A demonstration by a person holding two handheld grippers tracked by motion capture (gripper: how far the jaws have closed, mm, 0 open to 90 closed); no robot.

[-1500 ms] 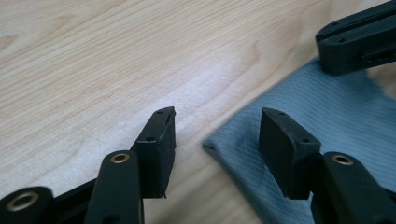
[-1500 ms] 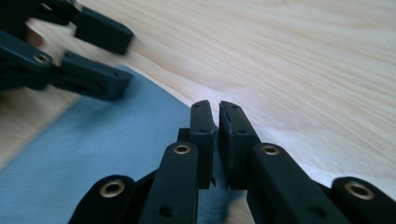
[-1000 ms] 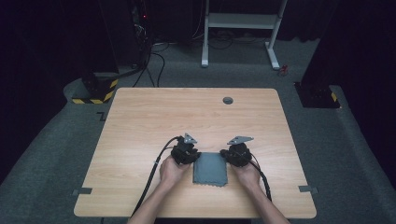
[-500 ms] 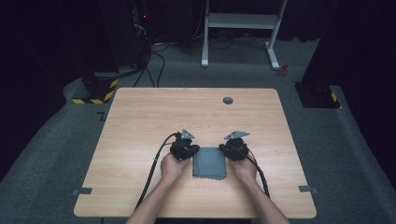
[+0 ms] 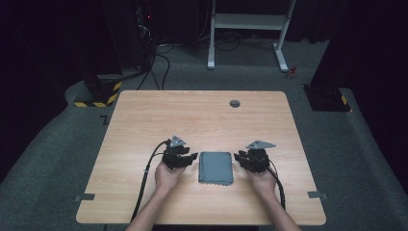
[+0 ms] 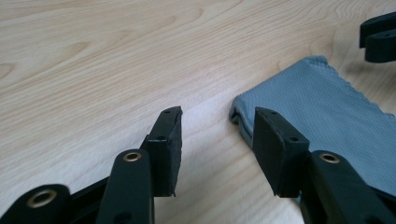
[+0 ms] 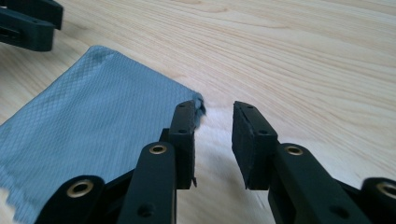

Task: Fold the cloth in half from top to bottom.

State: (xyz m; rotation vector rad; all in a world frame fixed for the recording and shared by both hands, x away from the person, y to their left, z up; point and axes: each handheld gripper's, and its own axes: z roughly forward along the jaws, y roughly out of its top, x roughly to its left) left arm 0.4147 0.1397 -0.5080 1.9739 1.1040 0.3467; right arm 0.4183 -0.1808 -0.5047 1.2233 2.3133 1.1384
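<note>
While both grippers sit open, the folded grey cloth (image 5: 216, 167) lies between them, long axis running away from the person.

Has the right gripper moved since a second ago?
Yes. The right gripper has slid off the cloth to the person's right, toward the table edge; the cloth's right edge is now uncovered.
</note>
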